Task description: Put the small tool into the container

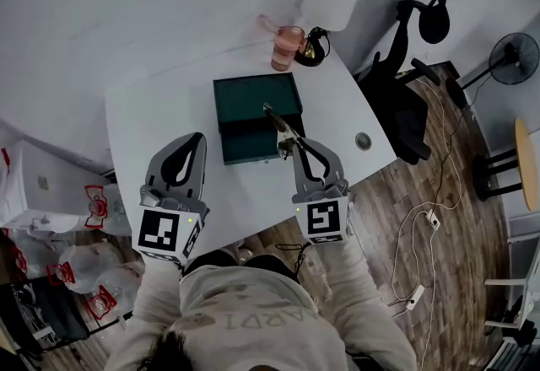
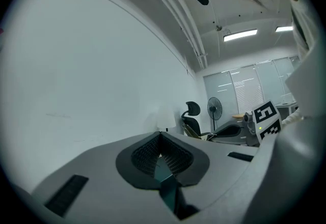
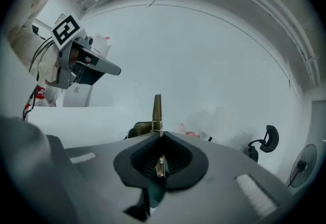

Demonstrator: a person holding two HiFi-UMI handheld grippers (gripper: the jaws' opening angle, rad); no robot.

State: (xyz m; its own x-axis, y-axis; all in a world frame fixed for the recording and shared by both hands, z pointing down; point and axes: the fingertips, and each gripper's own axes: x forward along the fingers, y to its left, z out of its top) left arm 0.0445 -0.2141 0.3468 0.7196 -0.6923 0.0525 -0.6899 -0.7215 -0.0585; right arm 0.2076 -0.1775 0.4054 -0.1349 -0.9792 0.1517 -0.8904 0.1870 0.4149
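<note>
A dark green container (image 1: 256,98) lies open in the middle of the white table (image 1: 143,120). My right gripper (image 1: 289,145) hangs over its near right part, shut on a small metal tool (image 1: 277,121) that points away over the container. In the right gripper view the tool (image 3: 157,110) sticks up out of the closed jaws of the right gripper (image 3: 161,136), with the container's dark edge (image 3: 136,129) just behind. My left gripper (image 1: 197,139) hovers left of the container, shut and empty. In its own view the left gripper (image 2: 160,135) shows its tips together.
A pink cup (image 1: 287,47) and a black object (image 1: 315,46) stand at the table's far edge. A round cable hole (image 1: 363,141) sits near the right edge. A black office chair (image 1: 407,83) and a fan (image 1: 512,57) stand on the wooden floor to the right.
</note>
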